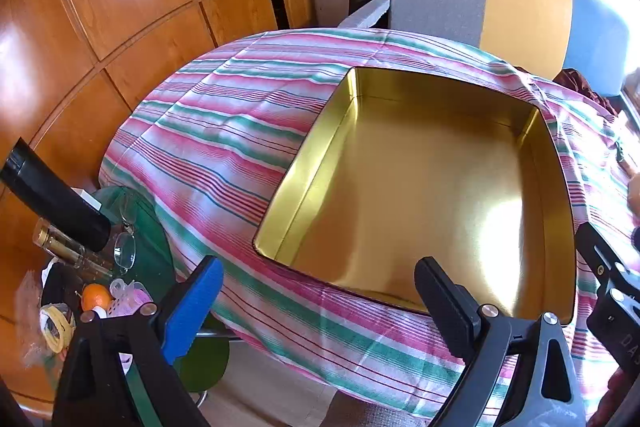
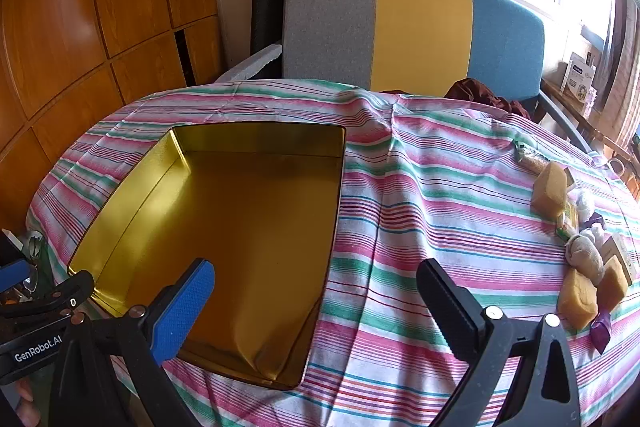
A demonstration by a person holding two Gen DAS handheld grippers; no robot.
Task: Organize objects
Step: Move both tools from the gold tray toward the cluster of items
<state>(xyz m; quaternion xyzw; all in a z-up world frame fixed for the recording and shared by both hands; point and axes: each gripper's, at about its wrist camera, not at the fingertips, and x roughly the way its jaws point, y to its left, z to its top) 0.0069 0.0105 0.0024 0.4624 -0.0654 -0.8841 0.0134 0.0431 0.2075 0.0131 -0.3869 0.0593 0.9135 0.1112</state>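
Note:
An empty gold tin box [image 1: 420, 187] lies open on the striped tablecloth [image 1: 224, 131]; it also shows in the right wrist view [image 2: 240, 227]. My left gripper [image 1: 320, 301] is open and empty, above the box's near edge. My right gripper [image 2: 316, 301] is open and empty, above the box's right edge. Several small objects lie at the table's right edge: tan soap-like blocks [image 2: 550, 193] [image 2: 578, 299], a white cloth bundle [image 2: 586, 257], small boxes [image 2: 620, 253] and a purple wrapper [image 2: 601, 331].
A grey, yellow and blue chair [image 2: 416, 31] stands behind the table. Wooden cabinets [image 1: 100, 7] line the left. Left of the table is a low green stand [image 1: 148, 227] with glasses [image 1: 125, 251], a bottle [image 1: 64, 247], an orange [image 1: 95, 295] and clutter.

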